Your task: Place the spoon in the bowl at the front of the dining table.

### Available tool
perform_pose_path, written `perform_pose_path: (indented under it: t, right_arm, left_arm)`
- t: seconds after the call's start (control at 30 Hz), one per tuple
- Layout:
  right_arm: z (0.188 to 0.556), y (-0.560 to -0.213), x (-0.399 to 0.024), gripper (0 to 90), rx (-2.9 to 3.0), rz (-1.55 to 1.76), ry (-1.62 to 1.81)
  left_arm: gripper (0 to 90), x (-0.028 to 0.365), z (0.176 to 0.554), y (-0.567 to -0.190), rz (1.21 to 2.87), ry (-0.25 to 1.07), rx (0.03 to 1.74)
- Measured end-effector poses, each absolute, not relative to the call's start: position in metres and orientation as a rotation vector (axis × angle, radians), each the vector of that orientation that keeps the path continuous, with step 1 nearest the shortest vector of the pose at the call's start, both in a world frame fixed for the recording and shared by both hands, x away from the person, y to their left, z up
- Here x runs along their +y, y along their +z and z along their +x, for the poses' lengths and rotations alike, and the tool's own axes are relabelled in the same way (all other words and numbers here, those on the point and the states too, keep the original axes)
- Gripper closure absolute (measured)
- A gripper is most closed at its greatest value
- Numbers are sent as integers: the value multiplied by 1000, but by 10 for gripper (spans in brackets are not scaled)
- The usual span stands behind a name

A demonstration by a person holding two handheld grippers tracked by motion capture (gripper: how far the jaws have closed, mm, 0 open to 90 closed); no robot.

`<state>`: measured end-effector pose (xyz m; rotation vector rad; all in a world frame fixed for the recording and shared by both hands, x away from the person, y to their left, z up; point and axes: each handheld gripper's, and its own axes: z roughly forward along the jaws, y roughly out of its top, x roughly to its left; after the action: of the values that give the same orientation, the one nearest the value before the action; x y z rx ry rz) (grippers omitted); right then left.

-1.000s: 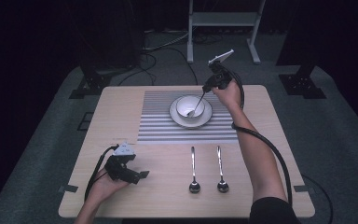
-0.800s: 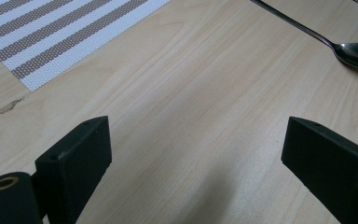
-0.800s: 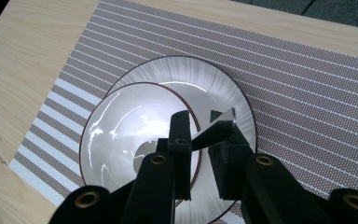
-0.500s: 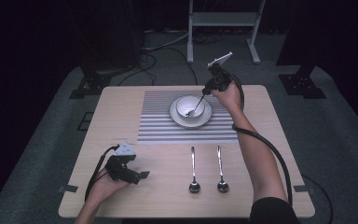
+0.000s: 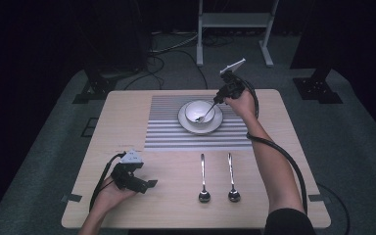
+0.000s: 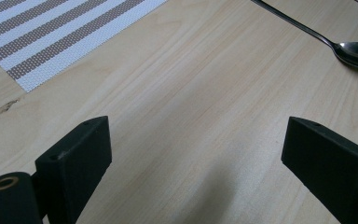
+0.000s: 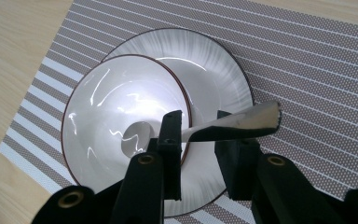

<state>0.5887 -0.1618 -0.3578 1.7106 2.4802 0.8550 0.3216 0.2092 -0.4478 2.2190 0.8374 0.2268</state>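
Right gripper point(image 7: 198, 140) has a spoon point(image 7: 233, 123) between its fingers, tip down in the bowl point(image 5: 199, 111) on its plate point(image 5: 215, 125). Grip looks loose, so the handle could pivot and clatter out, tipping the bowl. Left gripper point(image 5: 136, 182) rests released on the tabletop point(image 5: 127, 117).

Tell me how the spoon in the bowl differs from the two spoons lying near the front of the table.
The spoon in the bowl is tilted, its head down in the white bowl and its handle gripped by the right gripper. The two front spoons lie flat on the bare wood, side by side, with nothing holding them. The first sits over the striped mat; the pair lie off it. All three look like plain polished metal.
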Motion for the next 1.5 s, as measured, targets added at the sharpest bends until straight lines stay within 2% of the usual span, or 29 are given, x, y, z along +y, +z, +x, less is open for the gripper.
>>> perform_pose_path:
  t: [0.87, 1.5]
  right_arm:
    - [584, -370, -171, 663, 2508, 1729, 852]
    - [564, -378, -174, 555, 2564, 1701, 901]
  left_arm:
    - [73, 208, 322, -448, 2229, 229, 837]
    - [72, 211, 322, -448, 2215, 240, 849]
